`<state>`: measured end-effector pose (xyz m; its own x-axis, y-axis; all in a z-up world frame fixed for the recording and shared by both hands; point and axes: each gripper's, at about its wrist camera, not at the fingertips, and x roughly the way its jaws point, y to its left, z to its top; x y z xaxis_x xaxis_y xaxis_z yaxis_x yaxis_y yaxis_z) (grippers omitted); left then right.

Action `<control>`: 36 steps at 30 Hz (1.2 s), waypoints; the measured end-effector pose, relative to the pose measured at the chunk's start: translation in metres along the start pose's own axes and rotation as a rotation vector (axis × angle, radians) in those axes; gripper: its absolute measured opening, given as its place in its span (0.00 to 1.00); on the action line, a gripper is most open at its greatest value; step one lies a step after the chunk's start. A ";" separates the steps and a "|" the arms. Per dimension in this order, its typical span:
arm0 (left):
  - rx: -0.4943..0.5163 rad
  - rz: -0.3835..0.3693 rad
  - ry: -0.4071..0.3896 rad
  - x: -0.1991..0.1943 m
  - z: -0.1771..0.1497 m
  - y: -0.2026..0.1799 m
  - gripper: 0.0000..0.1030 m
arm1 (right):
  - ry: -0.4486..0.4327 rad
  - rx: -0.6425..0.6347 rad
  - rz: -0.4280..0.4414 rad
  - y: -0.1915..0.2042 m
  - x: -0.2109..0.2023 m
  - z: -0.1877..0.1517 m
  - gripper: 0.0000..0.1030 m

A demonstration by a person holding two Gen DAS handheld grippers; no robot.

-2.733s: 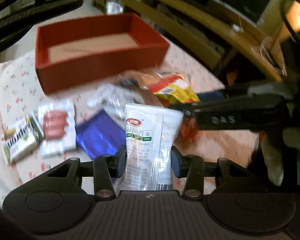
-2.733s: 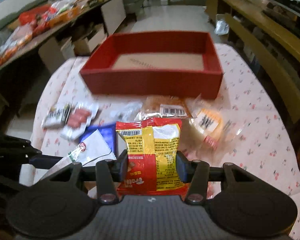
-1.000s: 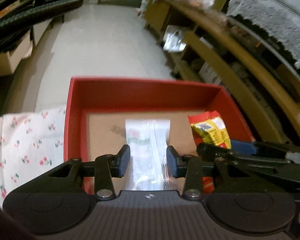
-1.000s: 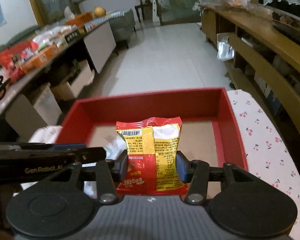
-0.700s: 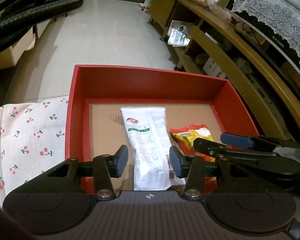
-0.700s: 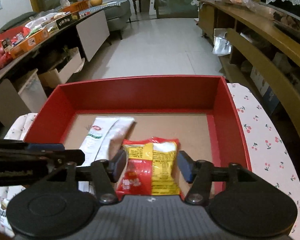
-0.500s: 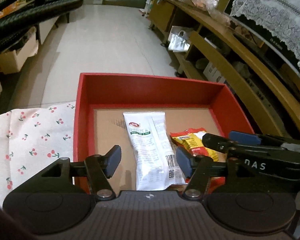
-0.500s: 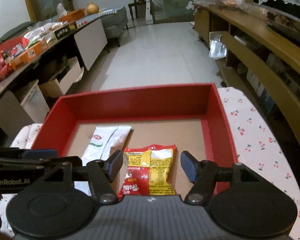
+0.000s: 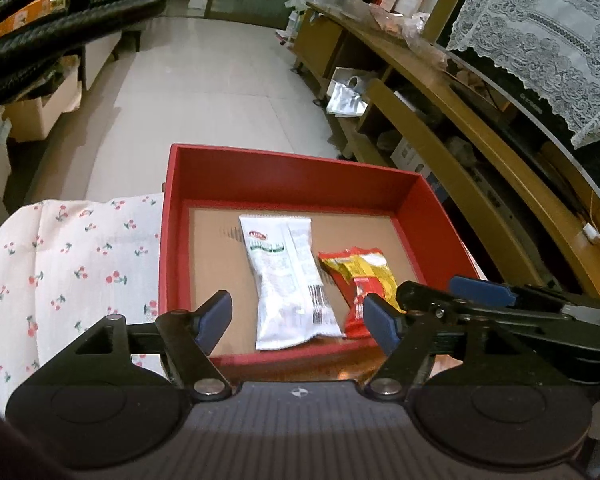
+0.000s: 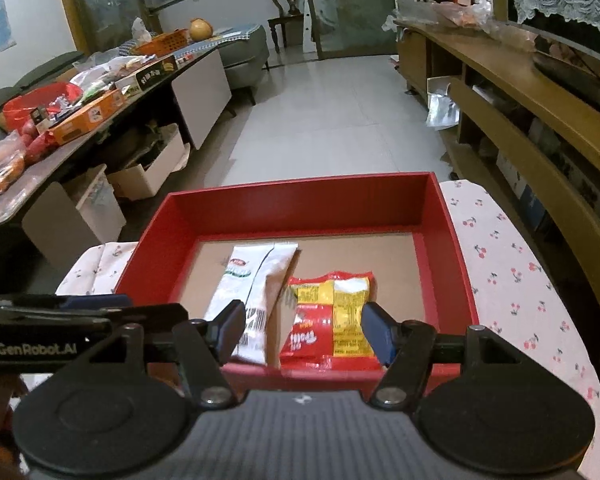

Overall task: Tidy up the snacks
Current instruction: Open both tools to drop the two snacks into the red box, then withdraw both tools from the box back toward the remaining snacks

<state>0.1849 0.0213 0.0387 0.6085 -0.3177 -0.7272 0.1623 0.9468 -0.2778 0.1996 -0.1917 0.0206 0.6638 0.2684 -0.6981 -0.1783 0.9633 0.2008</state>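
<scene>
A red box (image 9: 296, 184) with a brown cardboard floor stands on the cherry-print tablecloth (image 9: 60, 264). Inside it lie a white snack packet (image 9: 286, 276) and, to its right, a red and yellow snack packet (image 9: 360, 280). My left gripper (image 9: 298, 318) is open and empty above the box's near wall. My right gripper (image 10: 303, 334) is open and empty above the same wall; it also shows in the left wrist view (image 9: 480, 300). The right wrist view shows the box (image 10: 300, 208), the white packet (image 10: 256, 288) and the red and yellow packet (image 10: 332, 312).
A wooden shelf unit (image 10: 540, 120) runs along the right side. A long dark table (image 10: 80, 92) with many goods stands at the left. The tablecloth (image 10: 516, 280) flanks the box on both sides. Tiled floor (image 10: 332, 120) lies beyond the box.
Both grippers let go of their packets into the red box, opened wide and pulled back a little. The packets now lie flat on the box floor.
</scene>
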 end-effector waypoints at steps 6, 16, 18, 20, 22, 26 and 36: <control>-0.025 -0.023 0.015 -0.008 -0.013 0.002 0.77 | 0.023 0.002 0.000 0.000 -0.013 -0.015 0.59; 0.003 -0.044 0.057 -0.012 -0.036 -0.010 0.78 | 0.109 0.000 -0.036 -0.006 -0.013 -0.041 0.59; 0.000 -0.050 0.068 -0.013 -0.042 -0.011 0.79 | 0.120 -0.014 -0.057 -0.006 -0.011 -0.044 0.59; -0.006 -0.055 0.084 -0.014 -0.049 -0.012 0.79 | 0.146 -0.025 -0.064 -0.007 -0.005 -0.047 0.59; -0.005 -0.059 0.111 -0.014 -0.056 -0.013 0.79 | 0.179 -0.024 -0.062 -0.008 0.002 -0.051 0.59; -0.031 -0.081 0.178 -0.012 -0.075 -0.014 0.79 | 0.200 -0.048 -0.061 -0.006 0.008 -0.056 0.62; -0.086 -0.028 0.240 -0.016 -0.112 -0.012 0.84 | 0.182 -0.082 -0.084 -0.003 -0.002 -0.053 0.62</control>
<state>0.0865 0.0089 -0.0165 0.4013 -0.3567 -0.8436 0.1041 0.9328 -0.3449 0.1604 -0.1949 -0.0152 0.5381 0.1772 -0.8241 -0.1914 0.9778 0.0852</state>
